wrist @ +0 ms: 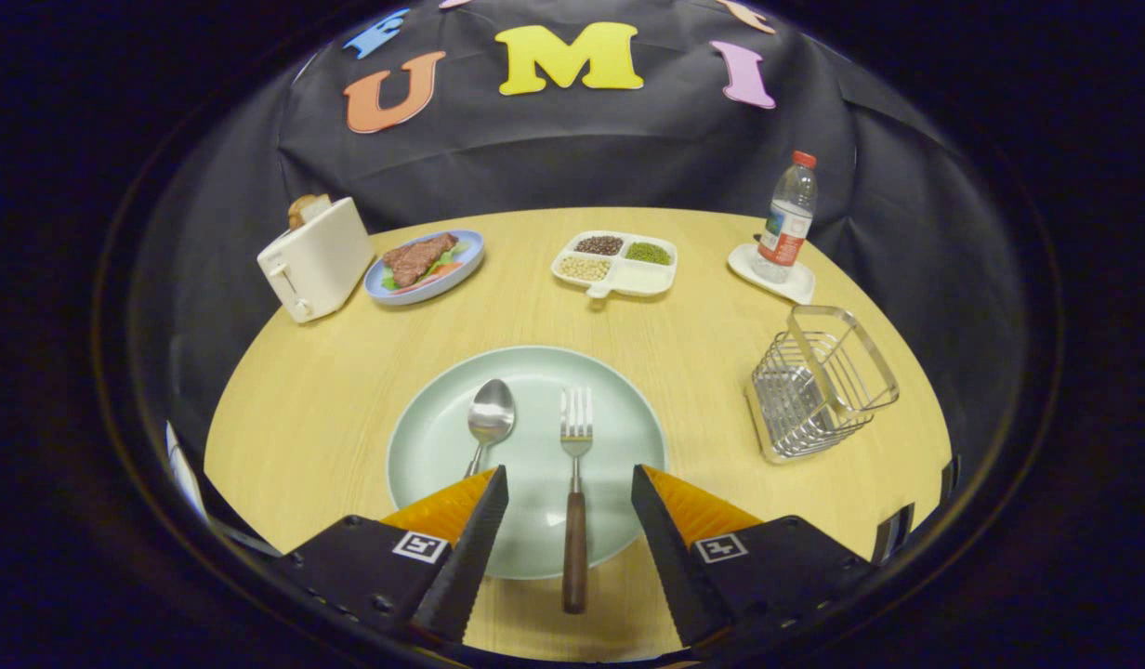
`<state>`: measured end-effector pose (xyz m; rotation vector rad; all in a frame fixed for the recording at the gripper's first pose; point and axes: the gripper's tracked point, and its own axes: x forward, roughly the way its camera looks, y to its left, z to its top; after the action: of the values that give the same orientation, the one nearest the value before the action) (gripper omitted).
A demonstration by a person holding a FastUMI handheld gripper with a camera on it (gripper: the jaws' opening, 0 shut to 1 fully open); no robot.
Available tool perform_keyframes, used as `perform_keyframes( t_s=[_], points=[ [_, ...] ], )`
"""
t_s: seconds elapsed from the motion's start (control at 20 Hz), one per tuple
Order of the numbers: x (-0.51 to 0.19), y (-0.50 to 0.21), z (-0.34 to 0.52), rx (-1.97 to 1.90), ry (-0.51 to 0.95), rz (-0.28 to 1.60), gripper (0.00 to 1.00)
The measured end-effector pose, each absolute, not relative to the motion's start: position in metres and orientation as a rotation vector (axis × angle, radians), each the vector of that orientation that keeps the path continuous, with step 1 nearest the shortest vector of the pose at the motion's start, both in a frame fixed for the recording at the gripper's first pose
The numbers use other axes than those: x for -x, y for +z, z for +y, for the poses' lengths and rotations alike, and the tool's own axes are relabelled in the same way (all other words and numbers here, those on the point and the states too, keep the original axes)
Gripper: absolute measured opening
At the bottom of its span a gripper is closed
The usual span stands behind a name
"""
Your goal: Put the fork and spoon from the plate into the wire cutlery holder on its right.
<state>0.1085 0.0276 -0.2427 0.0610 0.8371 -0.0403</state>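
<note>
Fingers of the gripper (570, 483) stand spread wide, touching nothing, with the fork (575, 497) lying between them on the plate (619, 427). Beside it, the spoon (490, 418) lies just ahead of the left finger. Right of the plate stands the holder (819, 383). Beyond: toaster (315, 258), steak dish (425, 267), bean tray (615, 264), bottle (786, 218).

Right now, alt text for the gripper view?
The open tongs straddle a fork lying on a pale green plate, with a spoon beside it. An empty wire cutlery holder stands right of the plate on a round wooden table.
</note>
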Motion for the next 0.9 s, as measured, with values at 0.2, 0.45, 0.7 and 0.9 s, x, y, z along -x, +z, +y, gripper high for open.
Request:
perform_keyframes(
  t_s=[0.2, 0.45, 0.7, 0.9],
  points=[
    [-0.114, -0.256, 0.028, -0.073, -0.044, 0.878, 0.81],
    [-0.121, -0.275, 0.028, -0.078, -0.046, 0.934, 0.82],
    [-0.12, -0.286, 0.025, -0.067, -0.056, 0.972, 0.48],
    [-0.12, -0.289, 0.028, -0.084, -0.041, 0.973, 0.13]
  ],
)
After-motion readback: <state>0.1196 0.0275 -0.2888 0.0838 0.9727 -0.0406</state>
